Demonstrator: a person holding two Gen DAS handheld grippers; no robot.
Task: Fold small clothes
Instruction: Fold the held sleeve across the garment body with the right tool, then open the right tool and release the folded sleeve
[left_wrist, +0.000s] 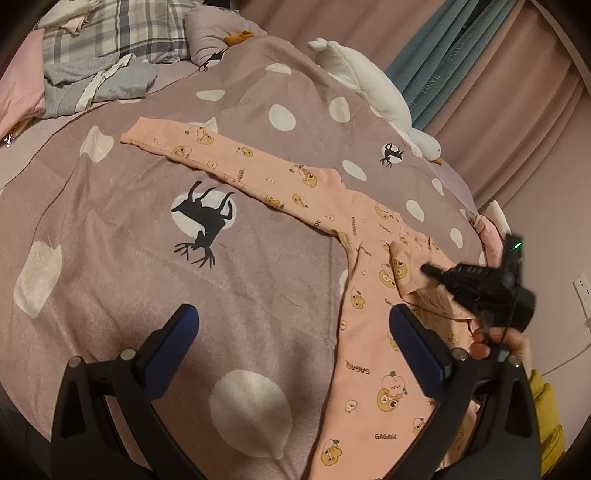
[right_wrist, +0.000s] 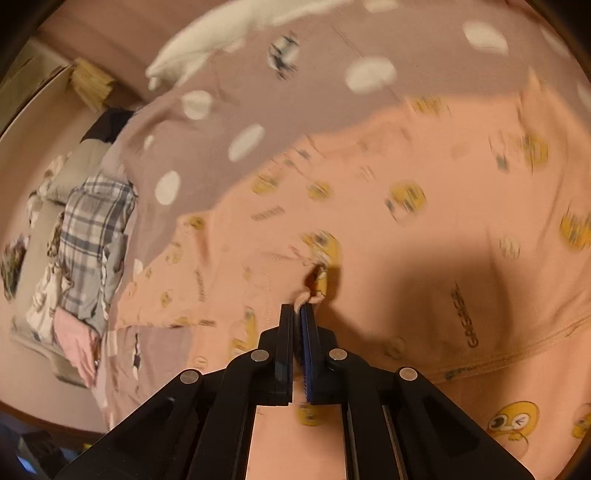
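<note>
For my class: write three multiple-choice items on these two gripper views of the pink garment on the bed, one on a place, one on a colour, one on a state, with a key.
1. Where does the white plush toy lie?
A. at the bedspread's far edge, by the curtain
B. on the garment
C. between the left fingers

2. What colour is the deer on the bedspread?
A. white
B. black
C. yellow

3. How does the right gripper stand?
A. wide open
B. shut on the pink garment
C. shut on nothing

Key: 1 A, it lies beside the curtain; 2 B, black silhouette on white circle; 3 B, fabric is pinched between its fingers.
</note>
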